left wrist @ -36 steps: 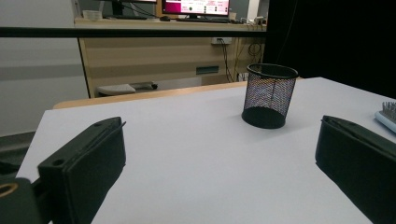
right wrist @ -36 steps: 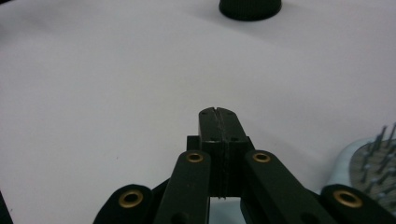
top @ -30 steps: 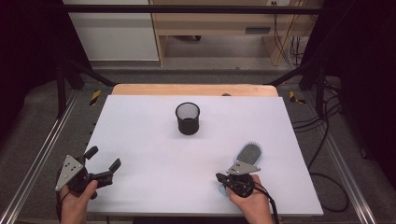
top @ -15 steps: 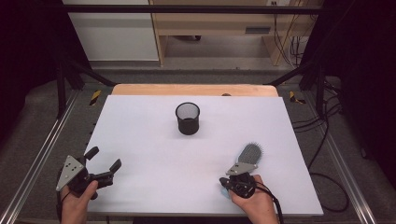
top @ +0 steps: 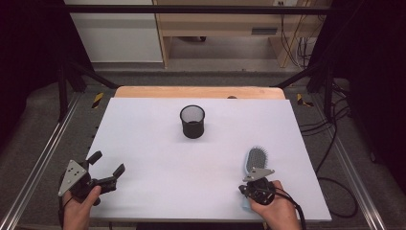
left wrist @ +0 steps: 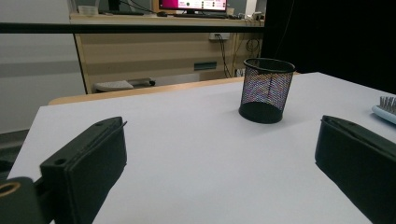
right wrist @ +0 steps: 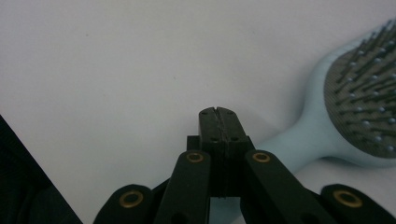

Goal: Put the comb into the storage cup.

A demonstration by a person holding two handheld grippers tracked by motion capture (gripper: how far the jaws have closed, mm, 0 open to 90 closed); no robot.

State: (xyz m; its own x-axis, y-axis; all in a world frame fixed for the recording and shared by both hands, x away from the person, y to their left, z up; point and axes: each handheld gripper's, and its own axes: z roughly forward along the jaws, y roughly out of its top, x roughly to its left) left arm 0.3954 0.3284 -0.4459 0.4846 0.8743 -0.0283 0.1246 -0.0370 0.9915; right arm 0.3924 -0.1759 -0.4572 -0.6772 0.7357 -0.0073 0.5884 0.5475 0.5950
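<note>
Right claw [right wrist: 218, 112] shifted, clenched empty; hairbrush [right wrist: 355, 112] just beside, untouched.

white table [top: 158, 163] carries a mesh cup [top: 192, 121] (upright) and a hairbrush [top: 254, 160].

Both grippers black — left gripper [top: 106, 168] and right gripper [top: 252, 184] each carry a grey three-cornered plate. Brass-ringed screws mark the right linkage. Black cable trails toward 5 o'clock.
</note>
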